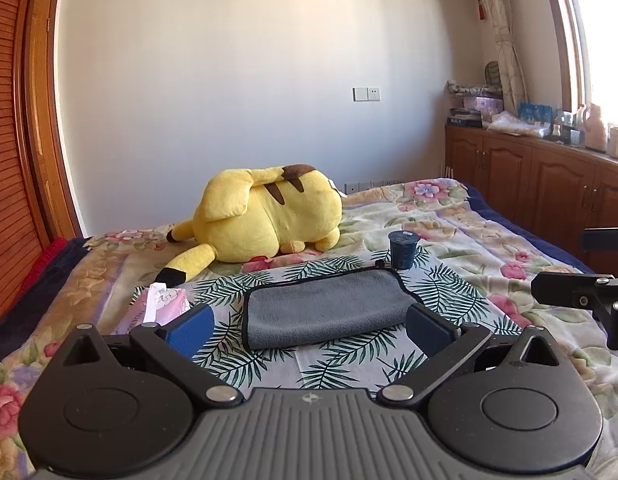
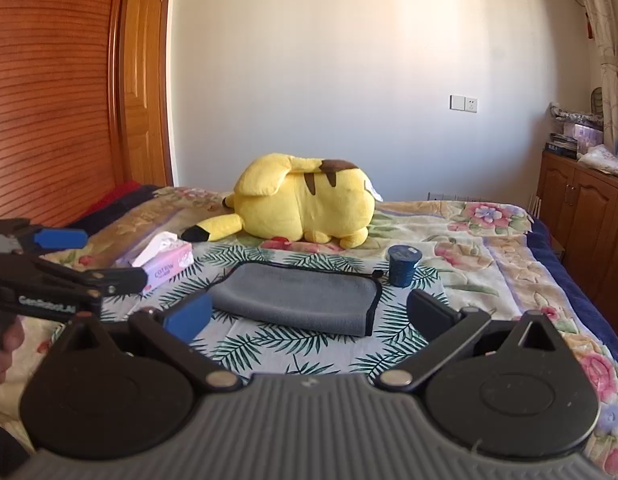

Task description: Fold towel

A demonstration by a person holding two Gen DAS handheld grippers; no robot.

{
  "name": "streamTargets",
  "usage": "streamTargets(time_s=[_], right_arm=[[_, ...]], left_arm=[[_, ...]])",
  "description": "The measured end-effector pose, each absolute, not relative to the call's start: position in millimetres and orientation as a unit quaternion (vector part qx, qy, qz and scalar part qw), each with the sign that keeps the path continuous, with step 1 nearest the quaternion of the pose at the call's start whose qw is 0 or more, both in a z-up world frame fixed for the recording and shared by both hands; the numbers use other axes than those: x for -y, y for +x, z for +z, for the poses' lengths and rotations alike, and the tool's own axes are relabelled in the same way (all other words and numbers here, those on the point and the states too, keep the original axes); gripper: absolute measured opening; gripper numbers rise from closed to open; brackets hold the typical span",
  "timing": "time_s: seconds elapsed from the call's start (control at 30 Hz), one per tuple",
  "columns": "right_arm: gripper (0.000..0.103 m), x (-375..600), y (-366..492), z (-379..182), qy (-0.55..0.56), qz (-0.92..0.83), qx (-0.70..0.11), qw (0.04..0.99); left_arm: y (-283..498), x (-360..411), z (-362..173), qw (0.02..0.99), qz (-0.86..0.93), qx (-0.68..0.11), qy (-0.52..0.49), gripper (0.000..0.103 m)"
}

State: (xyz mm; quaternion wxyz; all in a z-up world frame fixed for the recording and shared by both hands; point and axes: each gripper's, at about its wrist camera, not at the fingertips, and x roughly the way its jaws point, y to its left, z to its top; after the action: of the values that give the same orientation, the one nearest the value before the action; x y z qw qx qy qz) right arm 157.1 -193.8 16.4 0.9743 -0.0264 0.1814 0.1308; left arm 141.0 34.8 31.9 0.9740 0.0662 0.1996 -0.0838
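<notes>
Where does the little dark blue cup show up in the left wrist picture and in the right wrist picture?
Left wrist view: the dark blue cup stands right of centre, just beyond the grey towel's far right corner.
Right wrist view: the cup stands right of centre, beside the towel's right end.
Shared landmark: the yellow plush toy behind the towel.

Grey towel [image 1: 325, 306], black-edged, folded, flat on leaf-print cloth [image 1: 441, 288] atop bed.
</notes>
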Motion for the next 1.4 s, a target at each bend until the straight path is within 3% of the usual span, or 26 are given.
streamTargets(time_s=[0.57, 1.4], right_arm=[[0.103, 208, 109, 25, -0.013, 0.124, -0.158, 0.98], [0.103, 203, 69, -3, -0.003, 0.136, -0.17, 0.976]], left_arm=[[75, -19, 46, 0.978, -0.076, -0.182, 0.066, 0.087], [29, -17, 9, 0.976, -0.044, -0.206, 0.062, 0.087]])
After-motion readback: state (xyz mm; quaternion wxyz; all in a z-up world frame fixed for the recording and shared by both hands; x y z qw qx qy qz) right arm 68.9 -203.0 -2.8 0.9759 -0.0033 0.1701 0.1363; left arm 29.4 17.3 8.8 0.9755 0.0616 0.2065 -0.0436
